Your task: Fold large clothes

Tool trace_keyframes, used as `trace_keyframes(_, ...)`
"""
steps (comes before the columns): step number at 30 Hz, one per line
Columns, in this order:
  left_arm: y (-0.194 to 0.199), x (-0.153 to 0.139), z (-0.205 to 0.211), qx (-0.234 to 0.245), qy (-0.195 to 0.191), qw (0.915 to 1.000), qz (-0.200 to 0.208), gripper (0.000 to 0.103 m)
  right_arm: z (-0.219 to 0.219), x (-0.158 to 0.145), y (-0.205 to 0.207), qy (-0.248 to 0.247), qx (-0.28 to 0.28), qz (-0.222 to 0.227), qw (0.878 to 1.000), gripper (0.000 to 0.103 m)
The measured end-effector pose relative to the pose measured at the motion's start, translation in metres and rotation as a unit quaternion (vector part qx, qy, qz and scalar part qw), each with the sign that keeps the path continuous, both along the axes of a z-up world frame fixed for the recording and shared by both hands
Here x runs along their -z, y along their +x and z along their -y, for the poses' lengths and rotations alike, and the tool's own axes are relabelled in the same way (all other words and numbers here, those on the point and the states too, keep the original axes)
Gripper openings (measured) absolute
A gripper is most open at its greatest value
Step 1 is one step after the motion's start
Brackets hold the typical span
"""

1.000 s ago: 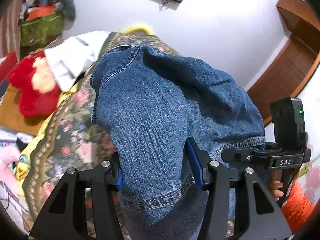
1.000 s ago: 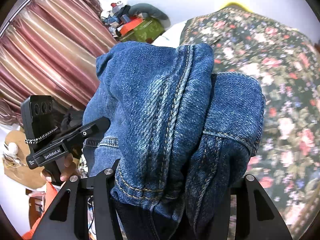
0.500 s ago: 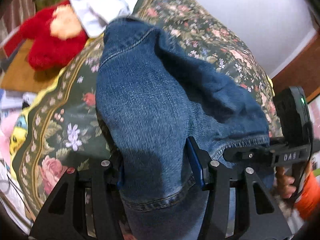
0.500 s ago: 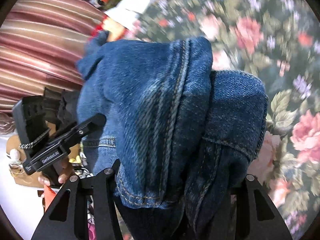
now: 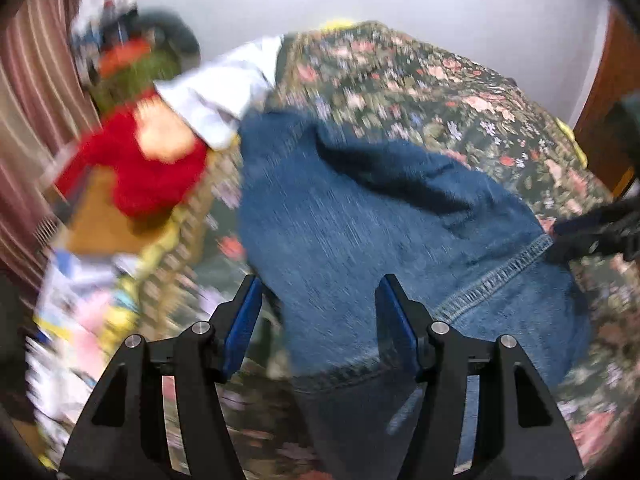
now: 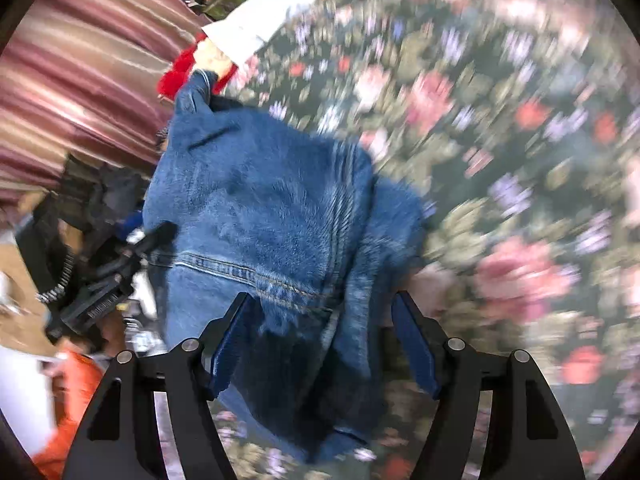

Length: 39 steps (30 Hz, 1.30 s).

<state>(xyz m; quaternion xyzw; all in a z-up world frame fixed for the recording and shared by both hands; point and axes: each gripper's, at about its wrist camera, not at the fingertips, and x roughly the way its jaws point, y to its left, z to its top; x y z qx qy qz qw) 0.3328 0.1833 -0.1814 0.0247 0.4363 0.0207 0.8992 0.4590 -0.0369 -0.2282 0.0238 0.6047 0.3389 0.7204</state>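
Blue denim jeans [image 5: 360, 216] are lying spread on the dark floral bedspread [image 5: 460, 92], bunched in thick folds w/ a stitched orange-thread hem running across near the lower right of the left wrist view. Both views are blurring w/ motion.

Left gripper [image 5: 318, 304] is pointing down at the jeans; its jaws have just been opening and are now standing apart. Denim is sitting between the blue pads [image 5: 242, 320], but there's a visible gap on the left side, so nothing is being pinched. Whether the right pad is touching cloth I can't tell.

Right gripper [image 6: 322, 312] is also angling down over the jeans [image 6: 260, 216]; its jaws have just been opening too and are standing wide. Folded denim w/ a double seam is lying between the blue pads [image 6: 416, 352], w/ bedspread [image 6: 500, 160] showing in the gap at the right pad, so no grip there either.

In the right wrist view the left gripper [image 6: 120, 272] is showing at the left edge beside the jeans, w/ an orange sleeve [image 6: 72, 392] below it. In the left wrist view the right gripper's black body [image 5: 596, 232] is sitting at the jeans' right edge.

Off the bed's far-left corner: a red plush toy [image 5: 140, 168], a white cloth [image 5: 224, 96], and a striped maroon curtain [image 6: 80, 60].
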Motion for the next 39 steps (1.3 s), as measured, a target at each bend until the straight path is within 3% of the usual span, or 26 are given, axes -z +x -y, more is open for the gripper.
trace_keyframes(3, 0.009, -0.016, 0.0, 0.005, 0.03, 0.9994, 0.016, 0.064, 0.002, -0.031, -0.007, -0.024, 0.0, 0.082, 0.996, 0.069)
trace_keyframes(8, 0.049, -0.019, -0.003, 0.005, 0.018, 0.9998, 0.006, 0.065, -0.014, -0.055, -0.004, -0.015, 0.002, 0.15, 0.989, 0.069)
trace_keyframes(11, 0.078, -0.007, -0.001, -0.004, 0.006, 0.9999, -0.011, 0.065, -0.037, -0.044, 0.001, -0.022, -0.008, 0.162, 0.987, 0.069)
trace_keyframes(15, 0.109, 0.015, -0.002, -0.034, -0.015, 0.9986, -0.037, 0.065, -0.055, -0.006, 0.006, -0.064, -0.032, 0.152, 0.986, 0.069)
trace_keyframes(17, 0.116, 0.024, 0.004, -0.037, -0.003, 0.9984, -0.042, 0.068, -0.053, 0.013, 0.007, -0.072, -0.042, 0.149, 0.985, 0.069)
trace_keyframes(18, 0.116, 0.028, 0.011, -0.031, 0.022, 0.9985, -0.039, 0.068, -0.047, 0.019, 0.009, -0.061, -0.038, 0.147, 0.986, 0.071)
trace_keyframes(21, 0.11, 0.032, 0.033, -0.009, 0.1, 0.9945, -0.032, 0.068, -0.03, 0.024, 0.017, -0.043, -0.021, 0.121, 0.991, 0.081)
trace_keyframes(23, 0.1, 0.027, 0.041, 0.001, 0.119, 0.9926, -0.023, 0.068, -0.019, 0.022, 0.019, -0.032, -0.017, 0.105, 0.994, 0.081)
trace_keyframes(28, 0.058, 0.005, 0.049, 0.035, 0.092, 0.9951, -0.004, 0.071, -0.013, -0.006, -0.002, -0.034, -0.013, 0.14, 0.989, 0.081)
trace_keyframes(32, 0.025, 0.006, 0.046, 0.035, 0.048, 0.9981, -0.017, 0.074, -0.016, -0.015, -0.028, -0.036, -0.035, 0.159, 0.986, 0.081)
trace_keyframes(35, 0.003, 0.014, 0.046, 0.028, 0.035, 0.9984, -0.035, 0.074, -0.019, 0.003, -0.04, -0.076, -0.051, 0.15, 0.984, 0.081)
trace_keyframes(39, -0.029, 0.014, 0.044, 0.018, 0.03, 0.9987, -0.038, 0.076, 0.001, 0.01, -0.047, -0.063, -0.025, 0.111, 0.992, 0.081)
